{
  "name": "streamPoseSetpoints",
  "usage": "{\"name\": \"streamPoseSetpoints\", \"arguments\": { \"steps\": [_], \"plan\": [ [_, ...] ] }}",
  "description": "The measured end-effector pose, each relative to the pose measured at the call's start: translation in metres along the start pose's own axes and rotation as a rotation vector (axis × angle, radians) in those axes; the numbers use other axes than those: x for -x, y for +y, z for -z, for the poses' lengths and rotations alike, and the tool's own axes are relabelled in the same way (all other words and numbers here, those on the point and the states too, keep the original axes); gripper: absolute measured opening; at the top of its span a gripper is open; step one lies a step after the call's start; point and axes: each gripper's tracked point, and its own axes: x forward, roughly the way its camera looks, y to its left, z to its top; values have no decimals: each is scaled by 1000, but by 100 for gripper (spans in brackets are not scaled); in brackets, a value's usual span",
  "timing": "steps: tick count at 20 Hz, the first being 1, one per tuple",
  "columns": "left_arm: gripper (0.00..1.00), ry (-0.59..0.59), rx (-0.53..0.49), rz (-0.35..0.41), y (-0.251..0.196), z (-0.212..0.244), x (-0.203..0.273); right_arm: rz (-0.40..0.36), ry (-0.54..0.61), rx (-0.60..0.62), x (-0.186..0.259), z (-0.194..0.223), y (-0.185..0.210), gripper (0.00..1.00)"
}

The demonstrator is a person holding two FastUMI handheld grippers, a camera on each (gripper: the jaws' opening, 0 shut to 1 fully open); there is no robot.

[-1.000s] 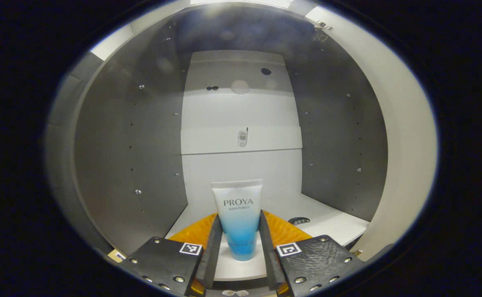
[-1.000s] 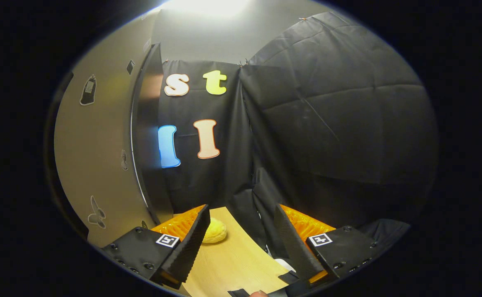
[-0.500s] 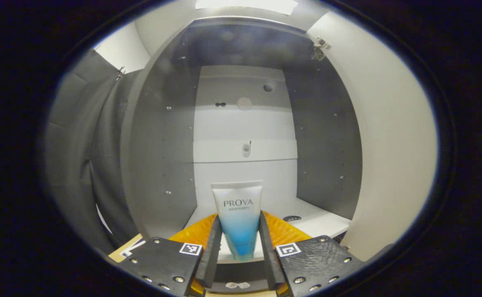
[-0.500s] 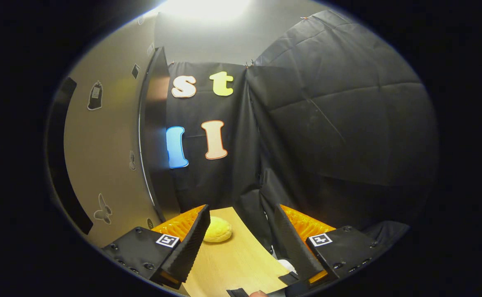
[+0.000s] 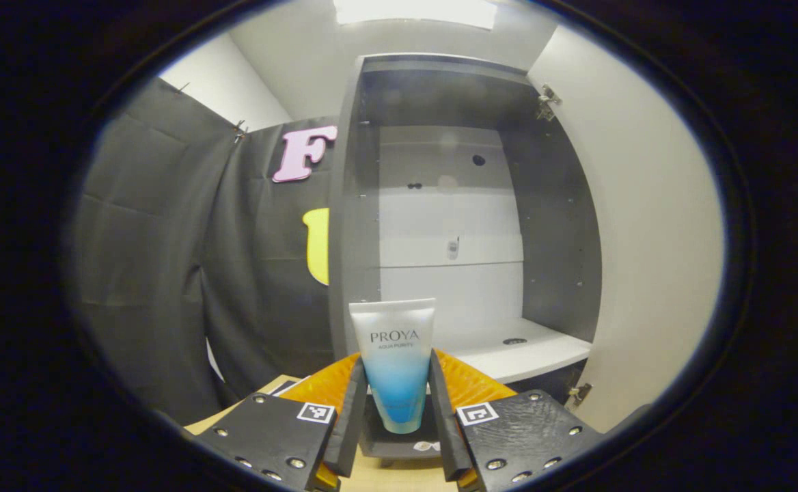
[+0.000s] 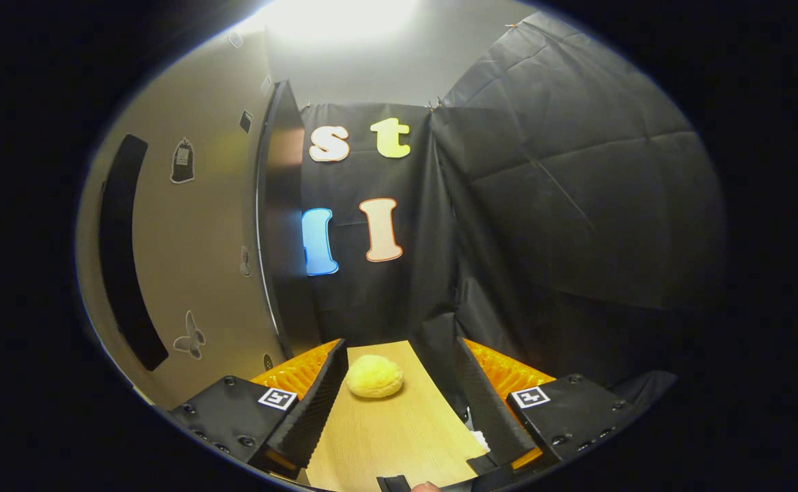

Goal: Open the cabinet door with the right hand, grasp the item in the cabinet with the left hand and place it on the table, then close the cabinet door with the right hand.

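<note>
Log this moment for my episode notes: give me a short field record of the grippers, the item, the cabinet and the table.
left gripper: shut on tube
tube: white-to-blue cosmetic tube, upright between the fingers, outside the cabinet
cabinet: open, shelf bare
cabinet door: swung open
right gripper: open, holding nothing, above the table
table: wooden, a yellow sponge-like lump lies on it

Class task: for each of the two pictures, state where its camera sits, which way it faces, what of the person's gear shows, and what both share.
Left gripper view: rides the left hand-held gripper, facing the open cabinet; its fingers clamp a tube.
Right gripper view: rides the right hand-held gripper, open, facing the door and a yellow object.
Shared: the table, the door.
</note>
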Motion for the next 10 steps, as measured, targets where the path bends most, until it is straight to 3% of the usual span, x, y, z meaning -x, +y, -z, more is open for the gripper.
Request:
{"name": "streamPoseSetpoints", "arguments": {
  "steps": [10],
  "plan": [
    [47,4,-5,-78,55,40,71,-71,3,2,4,7,8,98]
  ]
}}
